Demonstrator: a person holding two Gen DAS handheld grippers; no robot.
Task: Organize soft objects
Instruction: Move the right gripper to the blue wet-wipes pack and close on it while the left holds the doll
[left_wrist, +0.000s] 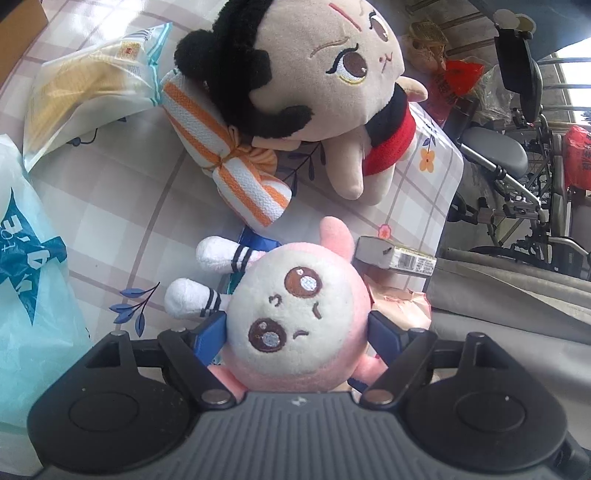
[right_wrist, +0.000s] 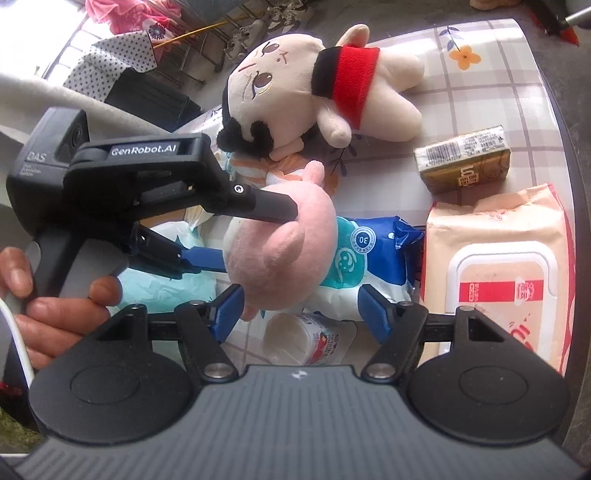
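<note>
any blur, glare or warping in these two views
Left wrist view: pink plush in the left gripper is sharp; fisheye bends the tablecloth grid; the window at top right is blown out. Right wrist view: sunlight washes out the tablecloth near the big doll; edges bow strongly.

Pink round plush toy (left_wrist: 295, 325) made of soft fuzzy cloth, big-headed plush doll (left_wrist: 325, 74) in matt fleece, striped towel roll (left_wrist: 229, 147) in rough woven cloth, wet-wipes pack (right_wrist: 498, 266) wrapped in shiny plastic, tablecloth (left_wrist: 147, 206) seen as smooth and glossy, gripper fingers (right_wrist: 227, 314) covered in blue matt plastic.
</note>
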